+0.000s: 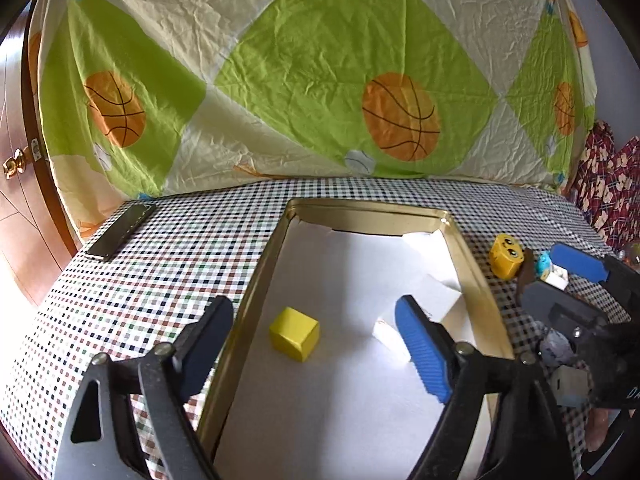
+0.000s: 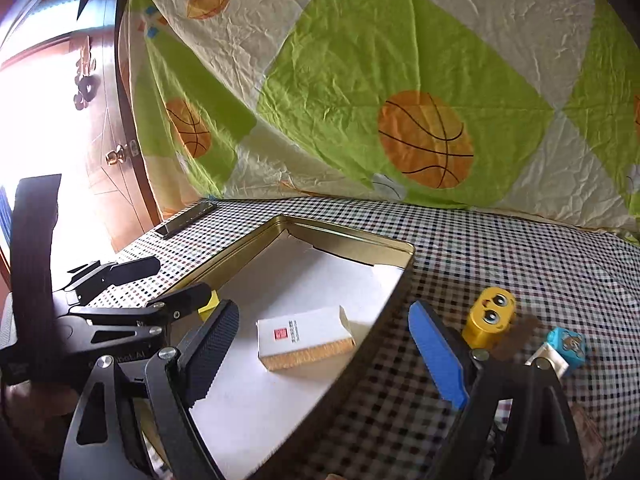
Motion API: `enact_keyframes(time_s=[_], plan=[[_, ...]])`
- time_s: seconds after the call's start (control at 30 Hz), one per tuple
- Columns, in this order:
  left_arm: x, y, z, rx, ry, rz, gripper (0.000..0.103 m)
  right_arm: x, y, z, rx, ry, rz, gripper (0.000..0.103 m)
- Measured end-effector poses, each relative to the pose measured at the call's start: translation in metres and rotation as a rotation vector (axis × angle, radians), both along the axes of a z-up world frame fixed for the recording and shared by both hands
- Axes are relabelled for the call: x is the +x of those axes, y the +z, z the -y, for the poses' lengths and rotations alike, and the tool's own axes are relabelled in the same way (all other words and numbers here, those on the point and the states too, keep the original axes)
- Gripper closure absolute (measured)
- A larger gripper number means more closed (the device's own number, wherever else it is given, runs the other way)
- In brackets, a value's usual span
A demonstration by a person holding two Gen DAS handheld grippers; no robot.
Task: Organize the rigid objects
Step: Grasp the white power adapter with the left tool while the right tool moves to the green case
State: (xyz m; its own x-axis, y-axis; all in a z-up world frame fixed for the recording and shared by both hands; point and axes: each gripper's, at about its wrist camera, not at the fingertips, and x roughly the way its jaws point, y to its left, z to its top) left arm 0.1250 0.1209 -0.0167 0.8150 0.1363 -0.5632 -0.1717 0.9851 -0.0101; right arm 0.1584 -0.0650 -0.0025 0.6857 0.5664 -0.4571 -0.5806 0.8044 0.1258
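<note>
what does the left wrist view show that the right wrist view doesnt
Only the left wrist view shows the whole yellow cube lying free in the tray between the open left claw, and dark red patterned fabric at the far right edge.

Only the right wrist view shows the white box unobstructed, with its red mark and tan side, and the open right claw straddling the tray wall.

Both show the gold tray with its white lining, the yellow face toy, the blue toy, the dark flat bar and the basketball sheet.
</note>
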Motion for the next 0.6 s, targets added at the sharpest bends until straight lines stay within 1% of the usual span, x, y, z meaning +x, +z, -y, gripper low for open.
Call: enact_keyframes(time_s=[0.07,0.13,0.23,0.33,0.47,0.6], plan=[[-0.012,-0.001,0.014,-0.008,-0.022,0.028,0.012,-0.015,-0.001,0.035,0.028,-0.036,0.012,0.014],[-0.022,-0.003,0.030,-0.017,-0.049,0.041,0.012,-0.027,-0.005,0.071,0.054,-0.095,0.017,0.014],[-0.031,-0.009,0.061,-0.028,-0.106,0.056,0.012,-0.038,-0.014,0.119,0.062,-0.220,0.020,0.013],[-0.036,-0.013,0.095,-0.022,-0.168,0.059,0.012,-0.044,-0.023,0.155,0.058,-0.331,0.014,0.013],[-0.039,-0.016,0.138,-0.005,-0.247,0.061,0.012,-0.049,-0.036,0.179,0.057,-0.380,-0.007,0.013],[-0.037,-0.023,0.172,0.003,-0.319,0.024,0.012,-0.057,-0.047,0.184,0.014,-0.398,0.016,0.013]])
